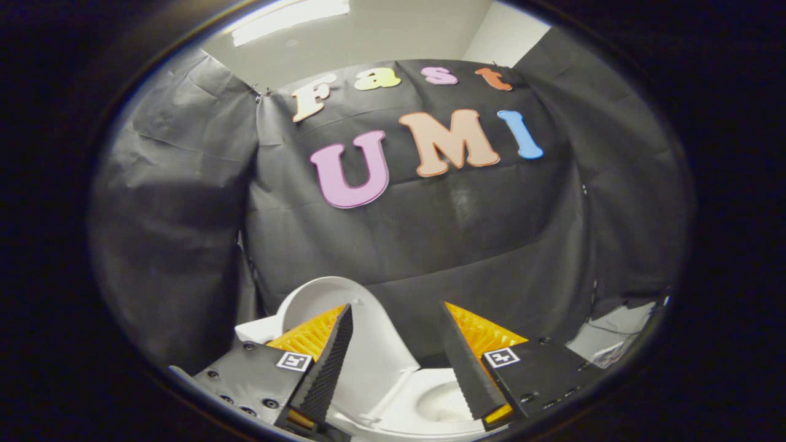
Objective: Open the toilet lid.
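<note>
The tongs (396, 334) are spread wide apart and hold nothing. The round white plastic toilet lid (368, 325) stands up, just ahead of the left finger and partly behind it. The white toilet bowl (439, 402) lies open below, between the fingers. Each finger base carries a small black-and-white square marker (293, 361). No writing on the toilet can be read.
</note>
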Action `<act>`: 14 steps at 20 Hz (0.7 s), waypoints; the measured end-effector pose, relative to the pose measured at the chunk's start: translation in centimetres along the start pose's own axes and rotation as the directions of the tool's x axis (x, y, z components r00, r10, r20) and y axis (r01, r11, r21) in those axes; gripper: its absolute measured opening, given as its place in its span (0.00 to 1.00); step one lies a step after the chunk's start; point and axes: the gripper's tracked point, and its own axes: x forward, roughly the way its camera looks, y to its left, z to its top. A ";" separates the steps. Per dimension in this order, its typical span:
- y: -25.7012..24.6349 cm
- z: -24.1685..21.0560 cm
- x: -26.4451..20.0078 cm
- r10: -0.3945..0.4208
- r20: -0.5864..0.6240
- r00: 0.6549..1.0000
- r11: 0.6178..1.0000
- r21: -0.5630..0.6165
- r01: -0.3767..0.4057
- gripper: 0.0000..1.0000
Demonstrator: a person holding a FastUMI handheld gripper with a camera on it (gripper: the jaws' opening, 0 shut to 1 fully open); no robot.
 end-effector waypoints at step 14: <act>-16.1 2.7 -5.7 -0.101 0.011 0.995 0.978 -0.184 0.101 0.86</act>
